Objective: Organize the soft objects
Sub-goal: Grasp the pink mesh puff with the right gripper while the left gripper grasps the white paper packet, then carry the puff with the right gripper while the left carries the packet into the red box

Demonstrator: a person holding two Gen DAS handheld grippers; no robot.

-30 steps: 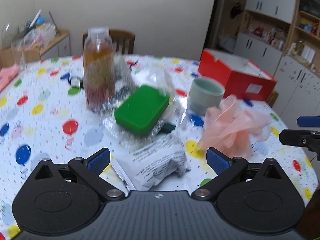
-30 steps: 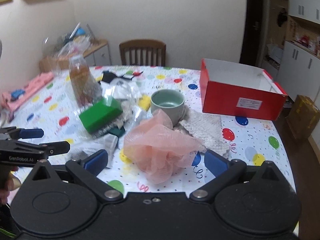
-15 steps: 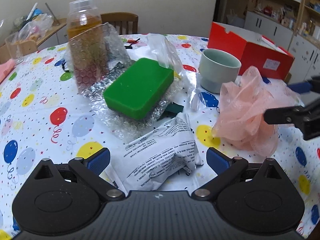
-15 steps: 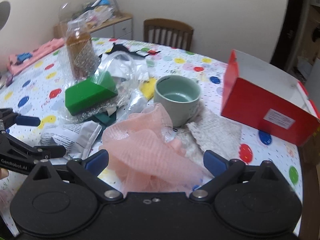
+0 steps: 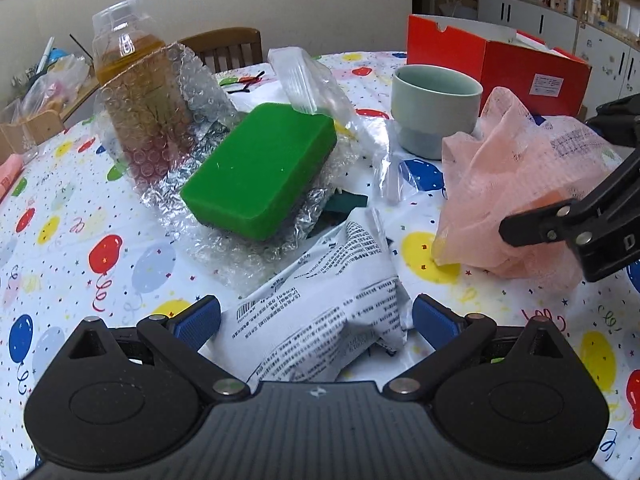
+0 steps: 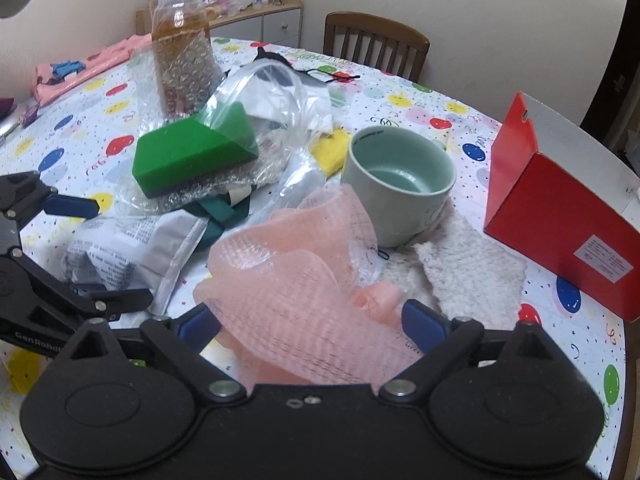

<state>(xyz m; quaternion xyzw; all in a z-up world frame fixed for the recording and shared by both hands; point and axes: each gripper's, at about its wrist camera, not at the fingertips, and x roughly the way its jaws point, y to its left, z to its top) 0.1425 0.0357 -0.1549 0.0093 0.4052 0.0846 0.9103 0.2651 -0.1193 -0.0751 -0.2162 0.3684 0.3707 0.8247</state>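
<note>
My left gripper (image 5: 316,320) is open, its jaws on either side of a white printed soft packet (image 5: 320,320) that lies on the table. My right gripper (image 6: 310,326) is open, its jaws around a pink mesh bath pouf (image 6: 296,300), which also shows in the left wrist view (image 5: 508,184). A green sponge (image 5: 260,168) rests on bubble wrap (image 5: 240,248) behind the packet. A white fluffy cloth (image 6: 468,280) lies beside a pale green cup (image 6: 400,180).
A bubble-wrapped bottle of amber liquid (image 5: 140,108) stands at the back left. An open red box (image 6: 560,220) stands on the right. A clear zip bag (image 6: 272,100) drapes over the sponge. The balloon-print tablecloth (image 5: 80,220) covers the table. A wooden chair (image 6: 376,48) is behind.
Both grippers have moved forward and down toward the table. The packet now lies between the left jaws and the pouf between the right jaws. Both stay open.
</note>
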